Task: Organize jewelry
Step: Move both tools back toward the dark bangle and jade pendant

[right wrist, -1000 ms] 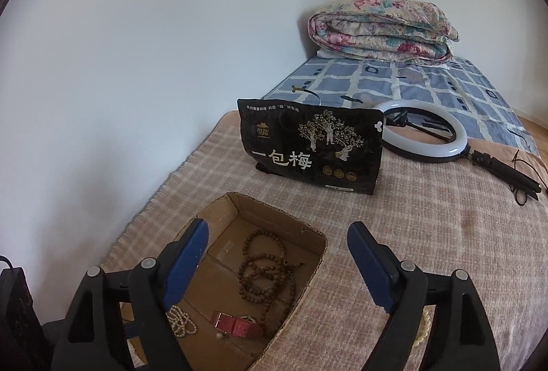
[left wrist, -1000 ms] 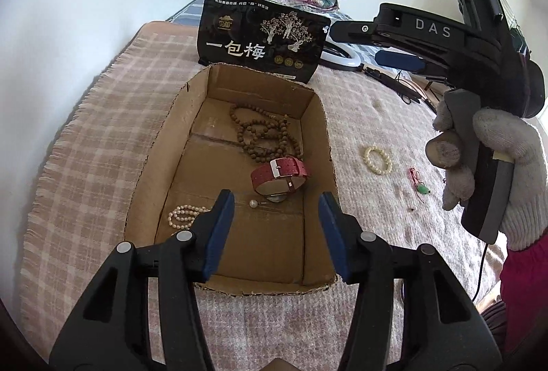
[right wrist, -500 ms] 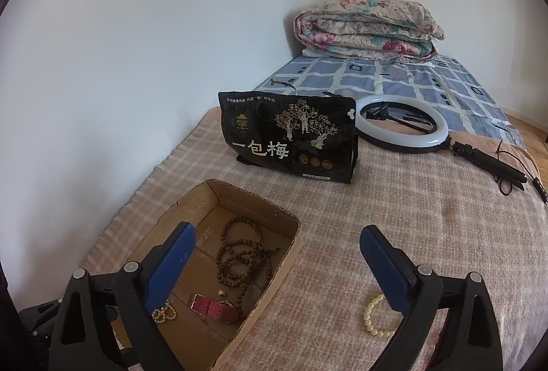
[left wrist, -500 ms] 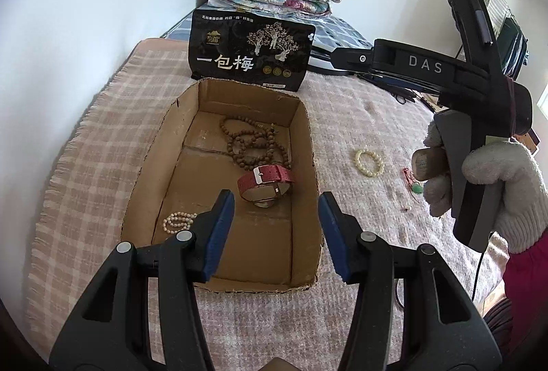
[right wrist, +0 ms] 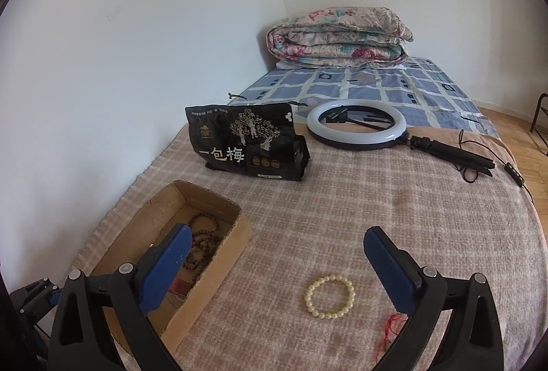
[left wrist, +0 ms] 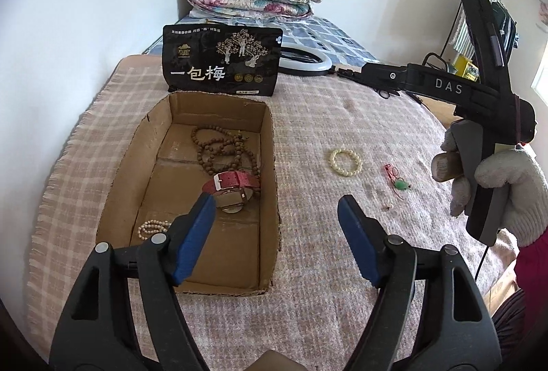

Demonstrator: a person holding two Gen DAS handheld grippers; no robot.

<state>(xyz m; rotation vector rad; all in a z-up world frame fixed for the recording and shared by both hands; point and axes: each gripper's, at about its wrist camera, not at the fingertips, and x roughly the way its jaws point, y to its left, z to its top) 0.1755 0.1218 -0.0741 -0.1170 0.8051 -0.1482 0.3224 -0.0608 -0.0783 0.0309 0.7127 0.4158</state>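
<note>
A cardboard box (left wrist: 270, 165) lies on the checked blanket and holds a brown bead necklace (left wrist: 222, 148), a red-strapped watch (left wrist: 233, 182) and a small pearl bracelet (left wrist: 150, 229). Right of the box lie a cream bead bracelet (left wrist: 346, 162) and a red cord with a green pendant (left wrist: 399, 182). My left gripper (left wrist: 275, 203) hovers over the box's right wall, its jaws opening with nothing between them. My right gripper (right wrist: 276, 234) stands open and empty, with the cream bracelet (right wrist: 329, 301) just below and between its fingers. The box (right wrist: 236, 210) is at its left.
A black snack bag (right wrist: 246, 145) stands behind the box. A ring light (right wrist: 356, 124) on a folded stand with cables lies further back, and a folded floral quilt (right wrist: 339, 39) is in the corner. A white wall runs along the left. A gloved hand (left wrist: 507, 186) holds the right gripper.
My left gripper has drawn back and to the right of the box, and its jaws have spread wider. My right gripper has swung right from over the box towards the cream bracelet, opening further.
</note>
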